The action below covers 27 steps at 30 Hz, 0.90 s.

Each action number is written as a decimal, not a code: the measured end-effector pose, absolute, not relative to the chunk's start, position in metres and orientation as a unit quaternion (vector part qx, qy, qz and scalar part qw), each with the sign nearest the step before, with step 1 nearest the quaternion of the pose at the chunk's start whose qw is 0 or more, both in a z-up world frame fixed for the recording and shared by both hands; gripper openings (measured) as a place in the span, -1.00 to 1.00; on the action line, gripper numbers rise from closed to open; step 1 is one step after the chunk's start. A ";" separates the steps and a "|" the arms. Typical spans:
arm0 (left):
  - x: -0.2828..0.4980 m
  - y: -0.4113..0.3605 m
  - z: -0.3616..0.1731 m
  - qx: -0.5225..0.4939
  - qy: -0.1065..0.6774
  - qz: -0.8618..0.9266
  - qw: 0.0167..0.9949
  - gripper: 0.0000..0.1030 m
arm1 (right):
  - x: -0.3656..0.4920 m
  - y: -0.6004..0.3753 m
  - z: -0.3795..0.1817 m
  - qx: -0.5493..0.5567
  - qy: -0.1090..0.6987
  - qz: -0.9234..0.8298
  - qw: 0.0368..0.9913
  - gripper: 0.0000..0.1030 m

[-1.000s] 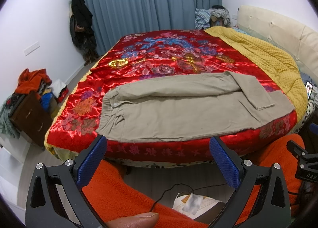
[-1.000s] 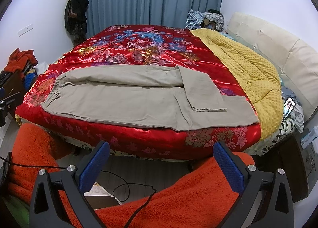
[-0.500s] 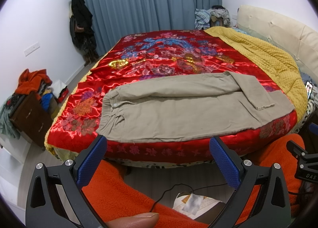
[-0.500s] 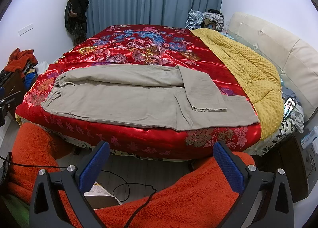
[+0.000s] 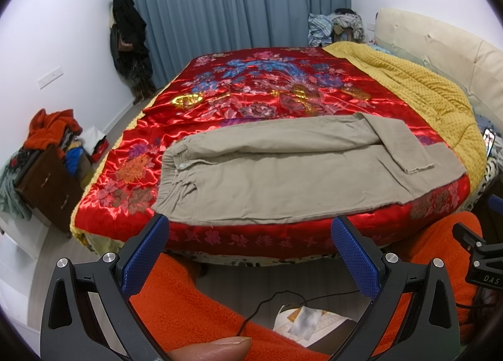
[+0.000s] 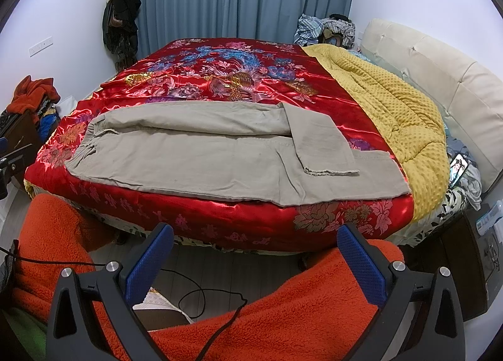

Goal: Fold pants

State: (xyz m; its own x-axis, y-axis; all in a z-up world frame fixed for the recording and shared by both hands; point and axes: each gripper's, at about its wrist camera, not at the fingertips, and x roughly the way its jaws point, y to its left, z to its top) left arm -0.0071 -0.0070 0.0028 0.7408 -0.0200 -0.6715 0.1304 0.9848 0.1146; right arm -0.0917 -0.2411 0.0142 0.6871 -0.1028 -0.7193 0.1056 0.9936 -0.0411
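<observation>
Beige pants lie flat along the near edge of the bed, waistband to the left, leg ends to the right. The far leg's end is folded back over the near leg. They also show in the right wrist view. My left gripper is open and empty, held back from the bed edge, below the pants. My right gripper is open and empty, also short of the bed edge.
The bed has a red floral satin cover and a yellow blanket on the right by the cream headboard. Orange fleece legs and a black cable are below the grippers. A cluttered dresser stands left.
</observation>
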 end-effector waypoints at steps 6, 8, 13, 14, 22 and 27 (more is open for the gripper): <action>-0.007 -0.007 0.003 0.077 0.358 -0.040 0.930 0.99 | -0.091 -0.241 0.014 0.002 0.392 -0.056 0.918 0.99; -0.007 -0.007 0.003 0.077 0.358 -0.040 0.930 0.99 | -0.092 -0.240 0.014 0.002 0.392 -0.056 0.918 0.99; -0.007 -0.007 0.003 0.077 0.358 -0.040 0.930 0.99 | -0.091 -0.240 0.013 0.002 0.392 -0.056 0.918 0.99; -0.007 -0.008 0.003 0.077 0.358 -0.040 0.930 0.99 | -0.091 -0.240 0.013 0.002 0.392 -0.056 0.918 0.99; -0.007 -0.008 0.003 0.077 0.358 -0.040 0.930 0.99 | -0.092 -0.239 0.012 0.002 0.393 -0.055 0.918 0.99; -0.007 -0.007 0.003 0.077 0.358 -0.040 0.930 0.99 | -0.091 -0.237 0.011 0.002 0.394 -0.054 0.917 0.99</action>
